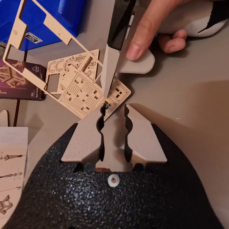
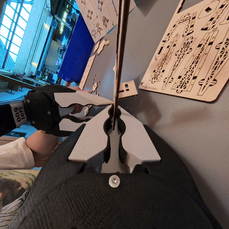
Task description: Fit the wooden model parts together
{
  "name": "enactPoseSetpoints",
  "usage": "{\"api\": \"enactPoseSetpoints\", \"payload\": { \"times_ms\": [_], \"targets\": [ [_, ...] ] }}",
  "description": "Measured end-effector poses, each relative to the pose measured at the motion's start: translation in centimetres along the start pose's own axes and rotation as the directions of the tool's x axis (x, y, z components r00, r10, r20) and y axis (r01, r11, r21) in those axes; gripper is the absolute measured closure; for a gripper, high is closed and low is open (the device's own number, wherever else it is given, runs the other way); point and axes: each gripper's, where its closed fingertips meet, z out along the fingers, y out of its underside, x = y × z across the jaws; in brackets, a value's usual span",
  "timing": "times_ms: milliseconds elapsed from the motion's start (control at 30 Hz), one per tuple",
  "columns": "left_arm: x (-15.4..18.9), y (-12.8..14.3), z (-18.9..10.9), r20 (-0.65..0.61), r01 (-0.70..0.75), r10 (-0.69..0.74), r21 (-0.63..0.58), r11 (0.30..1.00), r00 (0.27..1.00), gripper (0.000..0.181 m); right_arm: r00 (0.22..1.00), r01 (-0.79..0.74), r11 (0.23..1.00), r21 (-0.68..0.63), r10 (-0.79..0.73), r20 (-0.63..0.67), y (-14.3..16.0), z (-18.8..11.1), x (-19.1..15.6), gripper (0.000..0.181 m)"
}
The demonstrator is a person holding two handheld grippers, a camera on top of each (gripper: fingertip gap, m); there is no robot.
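Observation:
My right gripper [image 2: 114, 107] is shut on a thin wooden parts sheet [image 2: 118, 62], which I see edge-on and upright between its pads. In the left wrist view this sheet [image 1: 84, 95] is tilted, with large empty cut-outs and a square slotted panel. The right gripper [image 1: 107, 91] pinches it from above near the panel's corner. My left gripper [image 1: 115, 106] is open and holds nothing. Its left fingertip [image 1: 103, 109] touches the sheet's lower edge at a small square part. In the right wrist view the left gripper [image 2: 97, 110] comes in from the left, its upper finger against the sheet.
On the grey table are a blue box [image 1: 43, 18], a purple kit box [image 1: 18, 80], an instruction sheet [image 1: 12, 161] and a second sheet with lattice parts [image 2: 185, 55]. Loose wooden pieces [image 2: 127, 89] lie behind the held sheet. A person's hand [image 1: 142, 37] grips the right gripper. The tips of both grippers are at nearly the same place.

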Motion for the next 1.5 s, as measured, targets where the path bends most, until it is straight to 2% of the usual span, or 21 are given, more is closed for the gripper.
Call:
{"api": "enactPoseSetpoints", "payload": {
  "times_ms": [67,133,333,433,933,1033,1133,1233,1367,1400,1433,1500],
  "targets": [
    [-0.8,0.2,-0.1,0.049,-0.036,0.037,-0.017,0.999,0.998,0.15,1.0,0.002,1.0,-0.006,-0.002,0.009,0.1,0.0,-0.1,0.18],
    [-0.7,0.3,-0.1,0.032,-0.025,0.026,-0.021,0.999,0.999,0.147,1.0,0.003,1.0,-0.008,-0.003,0.008,0.1,0.0,-0.1,0.18],
    [-0.1,0.1,-0.4,-0.024,0.007,-0.006,0.009,1.0,1.0,0.156,1.0,0.002,1.0,-0.007,-0.002,0.011,0.1,0.1,-0.1,0.18],
    [-0.2,0.3,-0.1,0.007,-0.043,0.043,-0.011,0.999,0.999,0.157,1.0,0.002,1.0,-0.007,-0.002,0.009,0.1,0.1,-0.1,0.18],
    [-0.5,0.5,0.1,0.014,-0.078,0.079,-0.047,0.996,0.997,0.157,1.0,0.007,1.0,-0.014,-0.007,-0.002,0.2,0.1,0.0,0.18],
    [-0.4,0.5,0.3,-0.036,-0.081,0.078,-0.073,0.994,0.996,0.155,1.0,0.008,1.0,-0.015,-0.008,-0.017,0.2,0.1,0.1,0.18],
    [-0.3,0.5,0.3,-0.148,-0.06,0.044,-0.103,0.993,0.988,0.151,0.999,0.01,1.0,-0.019,-0.011,-0.031,0.2,0.1,0.3,0.18],
    [-0.6,0.6,0.4,-0.216,-0.108,0.077,-0.133,0.985,0.973,0.156,0.999,0.003,1.0,-0.021,-0.004,-0.034,0.2,0.1,0.4,0.18],
    [-0.6,0.7,0.5,-0.245,-0.174,0.128,-0.173,0.969,0.961,0.158,0.999,-0.003,1.0,-0.023,0.002,-0.041,0.2,0.1,0.5,0.18],
    [0.1,1.0,0.5,-0.286,-0.194,0.136,-0.185,0.963,0.949,0.162,1.0,0.003,1.0,-0.023,-0.003,-0.027,0.2,0.1,0.3,0.18],
    [0.2,0.8,0.6,-0.294,-0.179,0.121,-0.178,0.968,0.948,0.163,1.0,0.017,1.0,-0.022,-0.016,0.016,0.3,0.1,-0.3,0.18],
    [0.2,0.8,0.6,-0.288,-0.215,0.161,-0.167,0.962,0.944,0.163,1.0,0.015,1.0,-0.022,-0.014,0.007,0.3,0.1,-0.2,0.18]
  ]
}}
